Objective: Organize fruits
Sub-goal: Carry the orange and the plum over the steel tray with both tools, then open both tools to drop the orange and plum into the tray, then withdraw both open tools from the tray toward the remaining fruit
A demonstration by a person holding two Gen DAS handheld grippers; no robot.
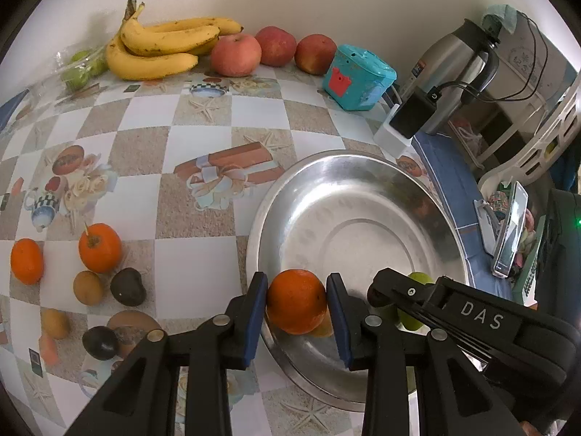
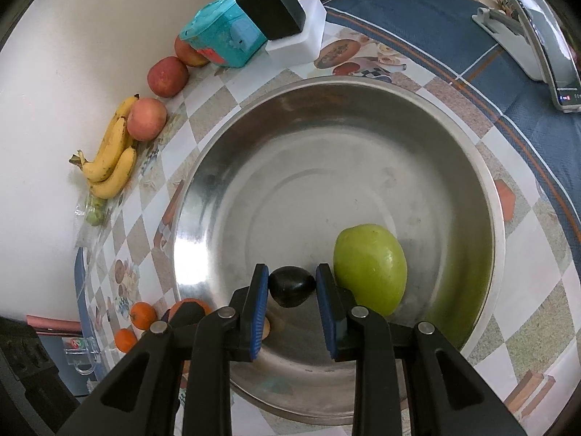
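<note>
The orange (image 1: 297, 301) sits gripped in the left gripper (image 1: 297, 309) jaws at the bowl (image 1: 363, 196) near rim, lower centre; the right gripper (image 2: 292, 298) jaws hold a dark fruit (image 2: 291, 286) inside, touching the green fruit (image 2: 370, 269).

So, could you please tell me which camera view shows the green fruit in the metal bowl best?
The right wrist view: the green fruit lies whole and unobstructed in the metal bowl, just right of the right tongs. In the left wrist view only slivers of it show behind the right tongs' black body.
</note>
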